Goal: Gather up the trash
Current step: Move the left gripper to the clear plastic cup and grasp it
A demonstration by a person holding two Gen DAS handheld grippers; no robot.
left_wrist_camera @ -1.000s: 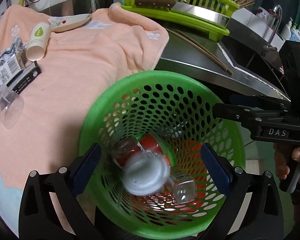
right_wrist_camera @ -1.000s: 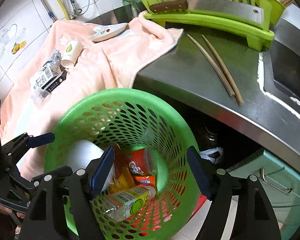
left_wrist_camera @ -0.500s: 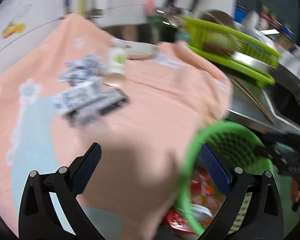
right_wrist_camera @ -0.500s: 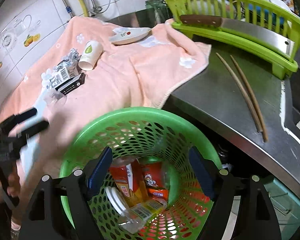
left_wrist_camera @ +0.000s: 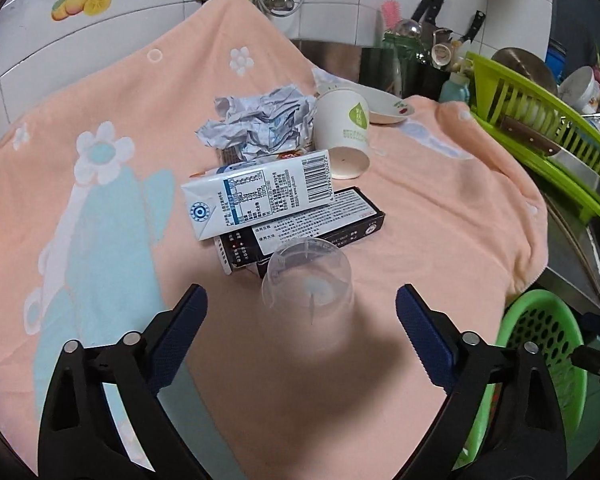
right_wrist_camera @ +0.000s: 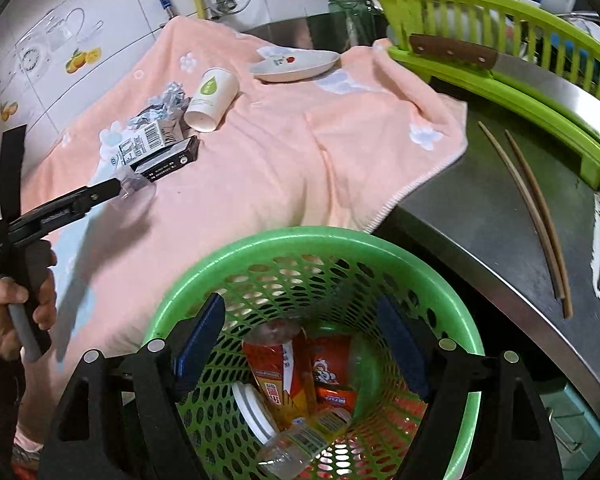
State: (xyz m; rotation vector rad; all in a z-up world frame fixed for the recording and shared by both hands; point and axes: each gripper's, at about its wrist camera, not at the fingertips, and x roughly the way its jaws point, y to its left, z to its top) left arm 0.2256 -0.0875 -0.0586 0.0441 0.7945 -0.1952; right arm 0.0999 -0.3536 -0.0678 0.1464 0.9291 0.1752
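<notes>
The clear plastic cup (left_wrist_camera: 308,280) lies tipped on the peach towel (left_wrist_camera: 440,216), see-through and hard to trace, just ahead of the left gripper (left_wrist_camera: 300,312) — its jaws have just been closing in, spread either side of the cup, pads not on it. From the right wrist view one finger hides part of the cup. At the cup's 12 o'clock a black box (left_wrist_camera: 332,220) touches its rim, a milk carton (left_wrist_camera: 256,192) on top, then crumpled paper (left_wrist_camera: 260,120) and a tipped paper cup (left_wrist_camera: 344,136). At 4 o'clock the green basket (right_wrist_camera: 380,252) holds a juice carton (right_wrist_camera: 280,372), a red wrapper (right_wrist_camera: 332,364), a white lid (right_wrist_camera: 252,408) and a bottle (right_wrist_camera: 300,440), cut off at the edge. The right gripper (right_wrist_camera: 308,344) hangs unclenched inside — grasping nothing.
</notes>
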